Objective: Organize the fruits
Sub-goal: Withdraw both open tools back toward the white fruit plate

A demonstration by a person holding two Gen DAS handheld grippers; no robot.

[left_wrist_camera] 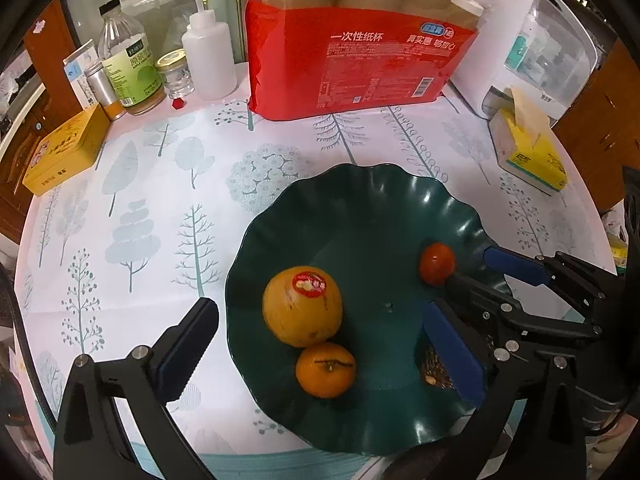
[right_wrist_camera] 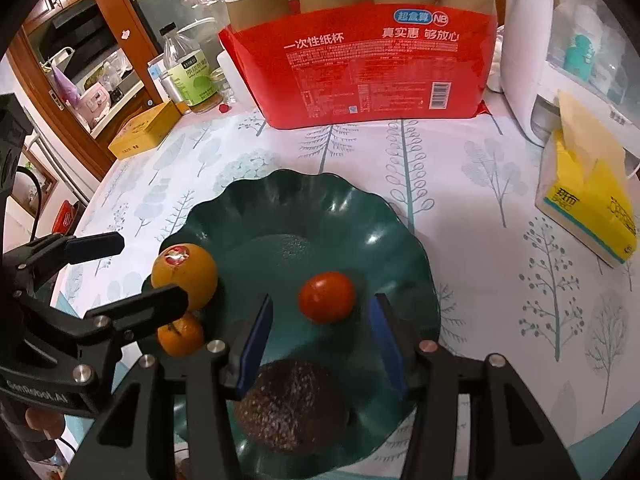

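A dark green wavy-rimmed plate [left_wrist_camera: 360, 200] [right_wrist_camera: 304, 192] sits on the tablecloth. In it lie a large yellow-orange fruit with a red sticker [left_wrist_camera: 302, 306] [right_wrist_camera: 186, 276], a small orange mandarin [left_wrist_camera: 326, 370] [right_wrist_camera: 180, 334], a small red tomato [left_wrist_camera: 437, 263] [right_wrist_camera: 327, 297] and a brown rough-skinned fruit [right_wrist_camera: 290, 410], partly hidden in the left view [left_wrist_camera: 436, 368]. My left gripper [left_wrist_camera: 320, 344] is open around the two orange fruits, holding nothing. My right gripper [right_wrist_camera: 320, 344] is open and empty, with the tomato just beyond its fingertips and the brown fruit below it.
A red pack of paper cups [left_wrist_camera: 360, 60] [right_wrist_camera: 368, 68] stands behind the plate. Bottles and jars [left_wrist_camera: 128, 64] and a yellow tin [left_wrist_camera: 64, 152] are at the back left. A yellow tissue box [left_wrist_camera: 528, 152] [right_wrist_camera: 588, 200] and a white appliance [left_wrist_camera: 508, 40] are at the right.
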